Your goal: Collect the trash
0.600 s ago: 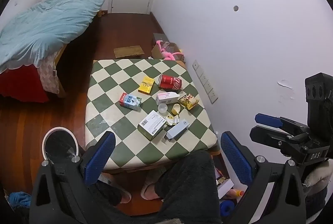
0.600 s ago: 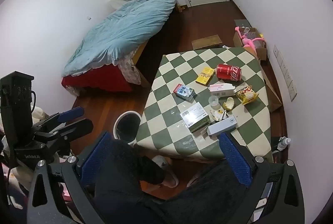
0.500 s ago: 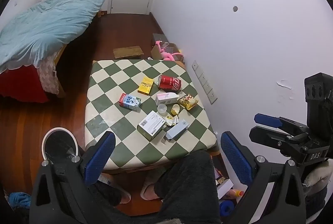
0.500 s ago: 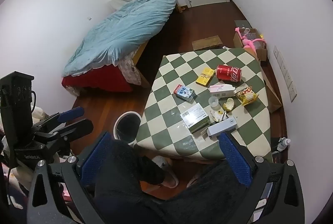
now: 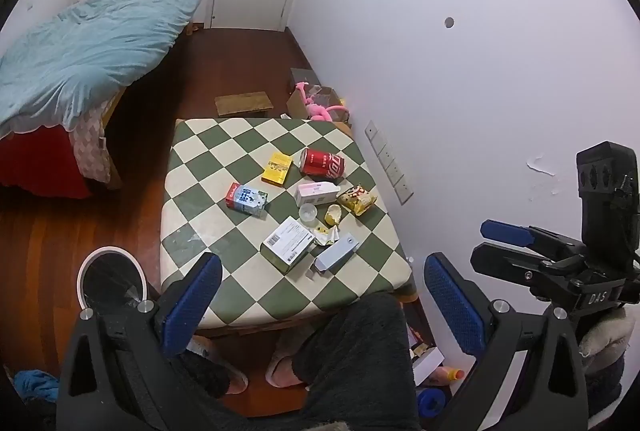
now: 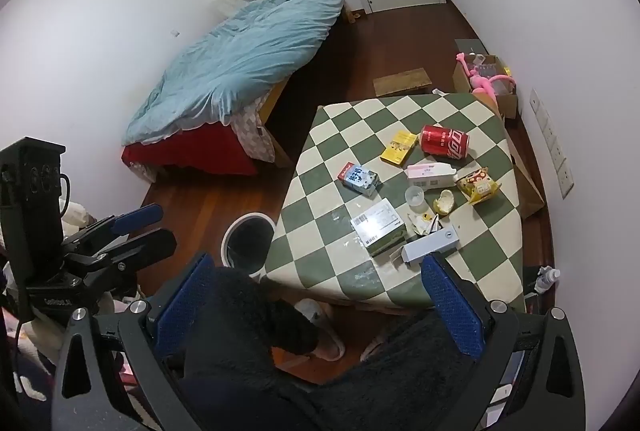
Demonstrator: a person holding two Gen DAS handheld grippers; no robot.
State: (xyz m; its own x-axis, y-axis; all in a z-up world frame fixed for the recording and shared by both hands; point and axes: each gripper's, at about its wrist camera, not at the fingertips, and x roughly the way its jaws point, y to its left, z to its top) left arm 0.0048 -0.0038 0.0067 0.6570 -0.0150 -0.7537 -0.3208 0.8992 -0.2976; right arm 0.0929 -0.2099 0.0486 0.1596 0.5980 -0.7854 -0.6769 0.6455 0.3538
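Nearby, black-lined bin [image 5: 111,285] beside table [image 5: 256,295]

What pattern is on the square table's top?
A green and cream checkerboard covers the square table, clearest in the left wrist view.

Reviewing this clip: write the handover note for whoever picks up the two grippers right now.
Left gripper: open, holding nothing, held above the near table edge.
Right gripper: open, holding nothing, also short of the table.
Trash on the checkered table: red can on its side, yellow box, blue milk carton, pink-white carton, snack bag, clear cup, labelled box, pale blue box, and scraps between them.
Bin: on the floor by the table's near left corner; contents cannot be made out.
Done: nothing visibly collected.
Left: every item on the table.
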